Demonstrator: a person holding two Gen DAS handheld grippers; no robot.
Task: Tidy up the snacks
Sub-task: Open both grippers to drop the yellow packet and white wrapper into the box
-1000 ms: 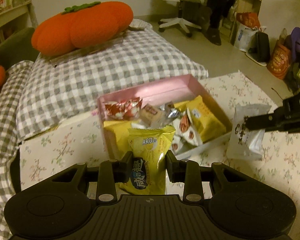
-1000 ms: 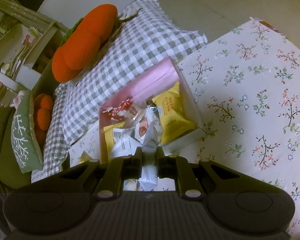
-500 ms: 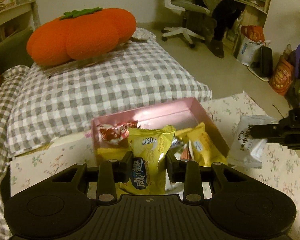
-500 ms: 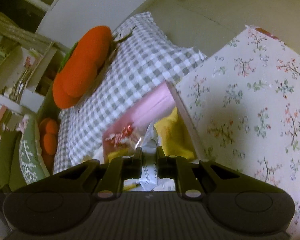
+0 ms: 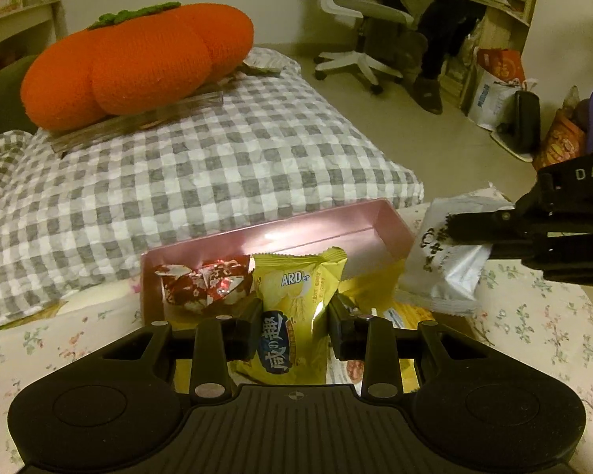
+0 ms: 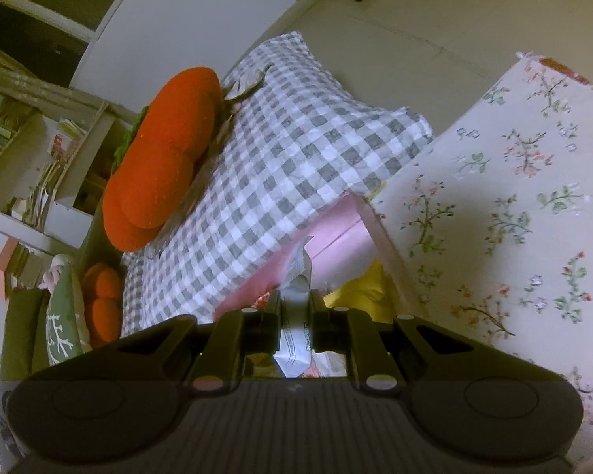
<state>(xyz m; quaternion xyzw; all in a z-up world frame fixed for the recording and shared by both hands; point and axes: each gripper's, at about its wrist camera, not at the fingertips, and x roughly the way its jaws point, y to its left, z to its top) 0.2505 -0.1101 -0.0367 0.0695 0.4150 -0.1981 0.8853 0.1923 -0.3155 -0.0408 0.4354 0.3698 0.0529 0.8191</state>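
Left gripper [image 5: 294,326] clenched on a yellow snack bag [image 5: 296,316], held over the near end of the pink box [image 5: 336,229]. Right gripper [image 6: 295,316] clenched on a white snack bag [image 5: 446,260], just above the box's right end. Red candy wrapper [image 5: 205,282] inside the box. Box on a flowery surface [image 6: 514,205], beside a checked cushion [image 5: 201,173].

Your left hand-held gripper [image 5: 295,326] hides the lower end of the glossy yellow snack packet [image 5: 294,316] and the near wall of the shallow pink cardboard box [image 5: 316,229]. Your right hand-held gripper [image 5: 458,229] runs off the right edge of the left wrist view, its lettering cut short. It covers part of the crinkled white foil pouch [image 5: 442,272], whose print you cannot read. In the right wrist view that pouch's lower end is hidden too.
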